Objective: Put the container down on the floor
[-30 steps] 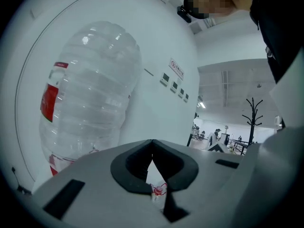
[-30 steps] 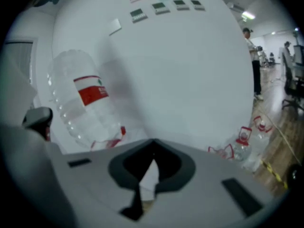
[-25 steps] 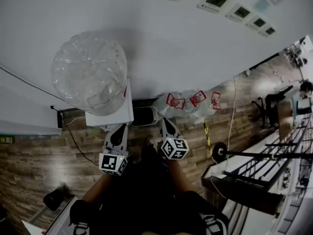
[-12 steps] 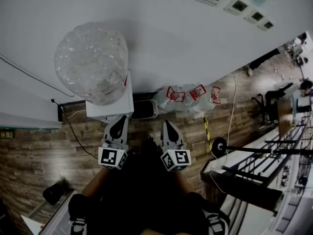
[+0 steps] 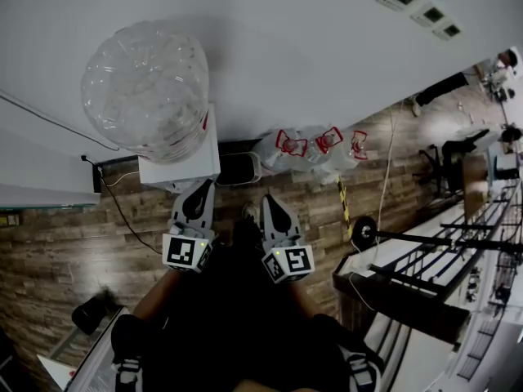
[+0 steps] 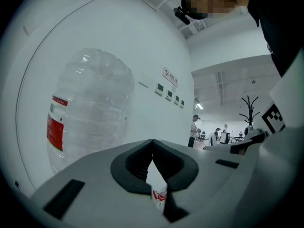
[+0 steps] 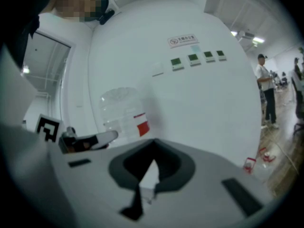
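The container is a large clear water bottle with a red label, standing upside down on a white dispenser against the wall. It rises at the left of the left gripper view and shows further off in the right gripper view. My left gripper points at the dispenser's front, just short of it, shut with nothing held. My right gripper hangs beside it to the right, also shut and empty. Neither touches the bottle.
Several empty bottles with red handles lie on the wood floor by the wall, right of a dark bin. A black cable runs left of the dispenser. A metal rack stands at the right. People stand far down the room.
My right gripper has risen and drawn slightly left, closer to the left gripper. The left gripper has hardly moved. Both stayed shut.
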